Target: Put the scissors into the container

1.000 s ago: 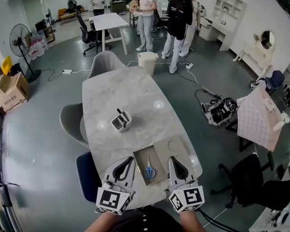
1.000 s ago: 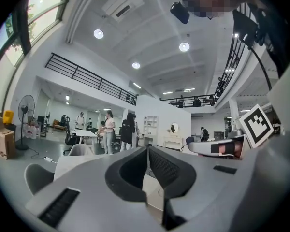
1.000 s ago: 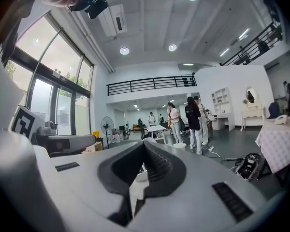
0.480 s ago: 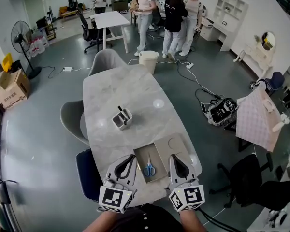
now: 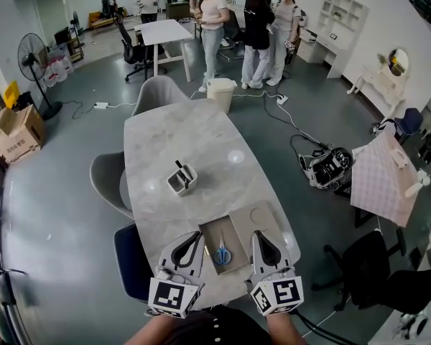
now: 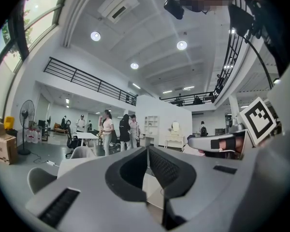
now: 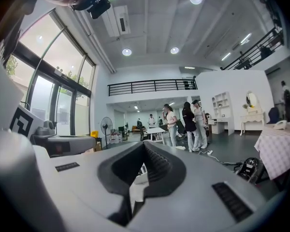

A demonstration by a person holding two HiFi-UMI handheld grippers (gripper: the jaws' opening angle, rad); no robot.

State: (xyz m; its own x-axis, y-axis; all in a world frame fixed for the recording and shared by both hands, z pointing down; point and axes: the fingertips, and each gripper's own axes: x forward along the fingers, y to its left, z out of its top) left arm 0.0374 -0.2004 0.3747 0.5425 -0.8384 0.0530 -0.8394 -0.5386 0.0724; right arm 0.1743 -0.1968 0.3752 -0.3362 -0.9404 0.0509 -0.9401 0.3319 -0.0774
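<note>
Blue-handled scissors point(image 5: 221, 253) lie in a shallow tan tray point(image 5: 207, 236) at the near end of the grey marble table point(image 5: 187, 142). A small white container point(image 5: 181, 179) with a dark item standing in it sits farther up the table. My left gripper point(image 5: 195, 237) rests left of the tray and my right gripper point(image 5: 260, 237) right of it, both level. In each gripper view the jaws meet at the tips with nothing between them: left gripper point(image 6: 146, 150), right gripper point(image 7: 145, 145). Neither touches the scissors.
A flat tan lid point(image 5: 257, 218) lies right of the tray. Grey chairs point(image 5: 155, 92) stand at the far end and the left side point(image 5: 104, 182). Several people point(image 5: 255, 27) stand beyond the table, near a white bin point(image 5: 220, 92). A black bag point(image 5: 329, 165) and cables lie on the floor at right.
Both grippers stay where they were. The people in the background have shifted a little.
</note>
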